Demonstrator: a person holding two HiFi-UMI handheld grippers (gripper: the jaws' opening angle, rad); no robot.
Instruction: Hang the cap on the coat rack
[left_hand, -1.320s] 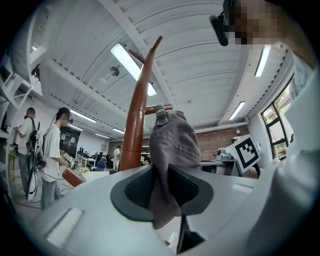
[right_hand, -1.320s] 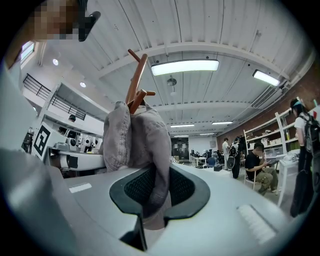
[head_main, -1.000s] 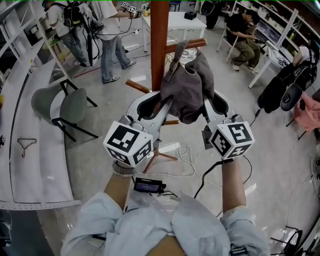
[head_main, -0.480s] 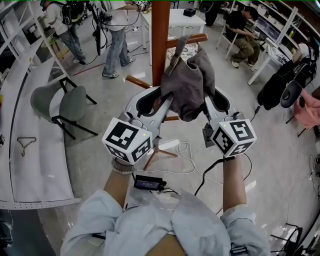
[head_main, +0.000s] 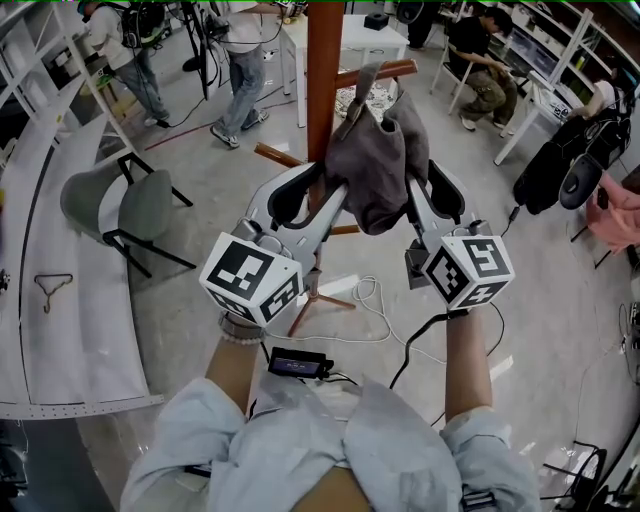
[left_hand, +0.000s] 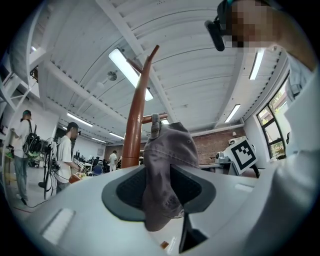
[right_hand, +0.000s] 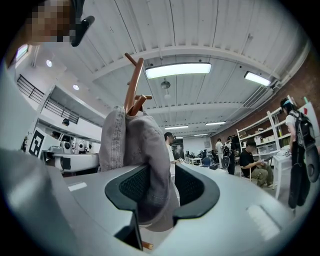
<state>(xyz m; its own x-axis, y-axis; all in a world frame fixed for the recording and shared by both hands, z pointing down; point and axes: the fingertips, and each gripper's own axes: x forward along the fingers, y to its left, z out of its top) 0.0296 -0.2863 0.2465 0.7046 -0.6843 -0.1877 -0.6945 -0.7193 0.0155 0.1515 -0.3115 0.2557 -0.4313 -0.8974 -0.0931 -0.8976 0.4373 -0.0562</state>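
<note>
Both tools have just been opening. The left tool (head_main: 322, 188) now stands wide, and its own view shows the cap (head_main: 372, 160) drooping loose between its dark pads with a gap on each side. The right tool (head_main: 415, 188) is just as wide. The cloth hangs between its jaws and perhaps brushes one pad, but it is not pinched.

The cap hangs at 12 o'clock from the hands. Its back strap reaches up to the upper peg (head_main: 385, 72) of the coat rack (head_main: 324, 90), at about 1 o'clock from the pole. I judge that the peg, not the tools, now carries the cap, so the hanging looks nearly done. What remains is to draw both tools back without dragging the cloth off the peg.

A lower peg (head_main: 280, 157) juts out at 10 o'clock from the cap, close to the left tool's path. A grey chair (head_main: 125, 205) stands at 9 o'clock, well apart. A wire hanger (head_main: 50, 290) lies on the white bench (head_main: 60, 370) at 8 o'clock. Cables (head_main: 370, 310) trail over the floor at 6 o'clock, near the rack's foot. People stand and sit at 11 and 1 o'clock, all far off.
</note>
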